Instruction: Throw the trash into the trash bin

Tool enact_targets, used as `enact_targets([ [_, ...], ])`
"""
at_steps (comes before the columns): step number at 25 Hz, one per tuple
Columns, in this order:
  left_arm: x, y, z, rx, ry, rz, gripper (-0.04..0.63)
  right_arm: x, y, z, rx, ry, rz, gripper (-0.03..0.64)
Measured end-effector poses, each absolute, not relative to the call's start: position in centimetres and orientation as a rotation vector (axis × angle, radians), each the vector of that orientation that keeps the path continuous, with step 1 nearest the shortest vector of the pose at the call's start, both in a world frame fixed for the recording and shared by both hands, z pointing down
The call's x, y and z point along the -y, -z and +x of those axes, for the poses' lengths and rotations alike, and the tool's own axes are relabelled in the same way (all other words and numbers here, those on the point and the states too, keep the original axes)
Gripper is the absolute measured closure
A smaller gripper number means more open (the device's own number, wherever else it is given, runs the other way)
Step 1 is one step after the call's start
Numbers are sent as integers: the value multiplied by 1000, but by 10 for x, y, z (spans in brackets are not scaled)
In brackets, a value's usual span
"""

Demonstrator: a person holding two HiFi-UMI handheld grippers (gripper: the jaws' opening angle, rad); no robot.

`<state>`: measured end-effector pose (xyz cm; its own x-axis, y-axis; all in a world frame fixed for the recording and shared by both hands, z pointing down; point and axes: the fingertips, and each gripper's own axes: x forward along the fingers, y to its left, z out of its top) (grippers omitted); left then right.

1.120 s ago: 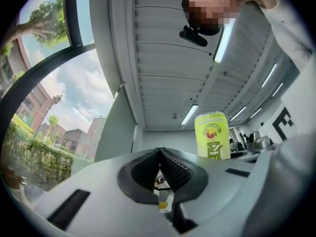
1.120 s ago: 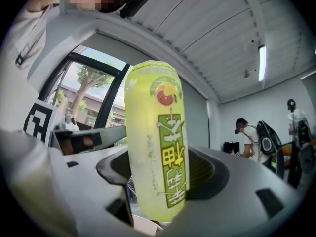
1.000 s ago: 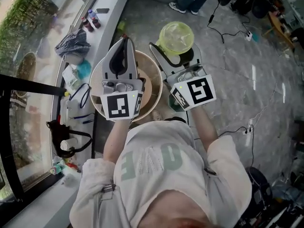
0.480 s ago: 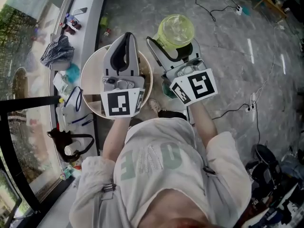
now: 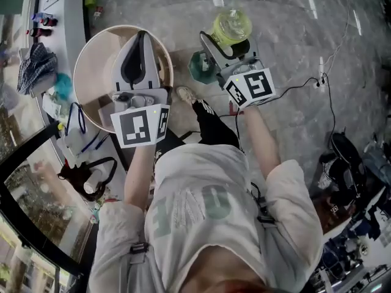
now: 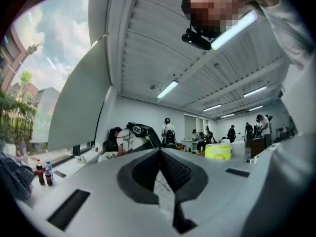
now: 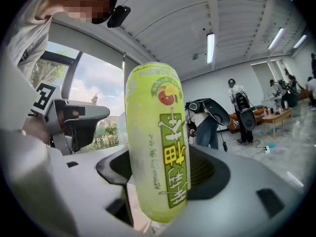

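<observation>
My right gripper [image 5: 226,36] is shut on a yellow-green plastic bottle [image 5: 231,24], held above the grey floor. In the right gripper view the bottle [image 7: 153,132] stands upright between the jaws of the right gripper [image 7: 159,174], label facing me. A small dark green round container [image 5: 197,68] sits on the floor just left of that gripper. My left gripper [image 5: 142,34] hovers over a round beige table [image 5: 98,60]. Its fingertips meet with nothing between them, as the left gripper view shows [image 6: 159,151]. The left gripper [image 7: 64,120] also shows at the left of the right gripper view.
A window ledge at the left carries drink bottles [image 5: 43,20], a crumpled cloth [image 5: 33,66] and a black bag [image 5: 85,176]. The person's shoe [image 5: 185,94] is beside the green container. Cables [image 5: 305,84] run across the floor at the right. People stand far off in the room.
Both grippers have sunk and swung forward. The right one has carried the bottle from beside the table out over the floor, and the green container now shows to its left.
</observation>
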<state>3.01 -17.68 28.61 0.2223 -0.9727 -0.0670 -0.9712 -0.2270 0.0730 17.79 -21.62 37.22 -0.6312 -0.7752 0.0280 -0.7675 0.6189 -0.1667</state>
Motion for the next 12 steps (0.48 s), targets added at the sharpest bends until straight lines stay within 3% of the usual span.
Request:
enact_targets([
  [12,176,-535,80,1705,-29,2273,583,197,-680,219,-2892,483,-1494,319],
])
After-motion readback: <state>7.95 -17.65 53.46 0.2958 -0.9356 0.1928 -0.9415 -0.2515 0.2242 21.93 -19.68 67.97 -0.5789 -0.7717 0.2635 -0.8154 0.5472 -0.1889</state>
